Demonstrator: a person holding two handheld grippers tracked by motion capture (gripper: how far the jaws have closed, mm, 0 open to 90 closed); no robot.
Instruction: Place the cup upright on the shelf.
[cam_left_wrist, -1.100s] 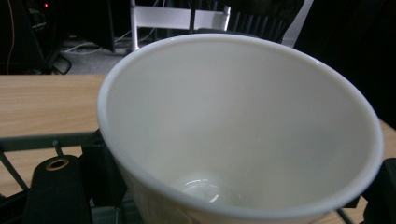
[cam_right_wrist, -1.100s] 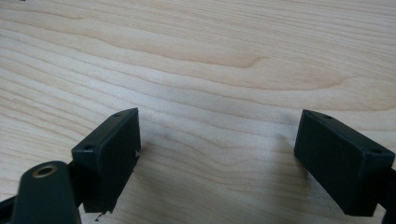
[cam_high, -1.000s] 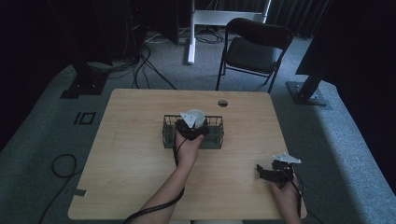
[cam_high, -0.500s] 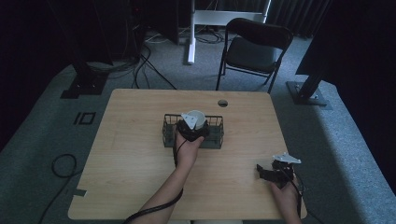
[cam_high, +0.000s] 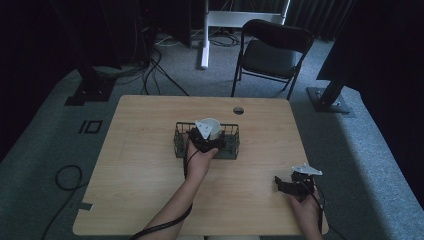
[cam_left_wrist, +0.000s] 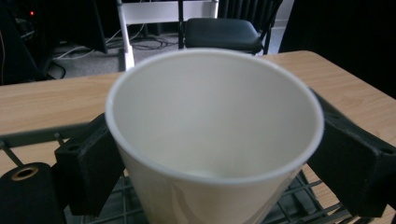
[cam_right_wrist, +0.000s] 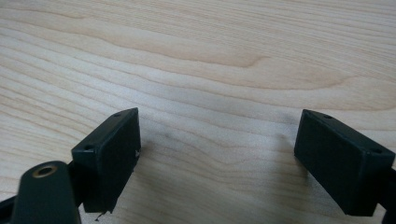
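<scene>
A white paper cup (cam_high: 213, 127) stands upright in a black wire basket (cam_high: 179, 144) at the middle of the wooden table (cam_high: 135, 170). My left gripper (cam_high: 204, 136) reaches into the basket from the near side. In the left gripper view the cup (cam_left_wrist: 215, 121) is round and undented between my left gripper's (cam_left_wrist: 217, 144) jaws. They have just been opening and stand close beside its wall without squeezing it. My right gripper (cam_high: 283, 185) rests near the table's front right corner. Its jaws (cam_right_wrist: 219, 154) are spread wide over bare wood.
A round cable hole (cam_high: 238, 110) lies in the table behind the basket. A black folding chair (cam_high: 272, 55) stands beyond the far edge, with a white desk leg (cam_high: 204, 35) to its left. Cables (cam_high: 65, 177) lie on the carpet at left.
</scene>
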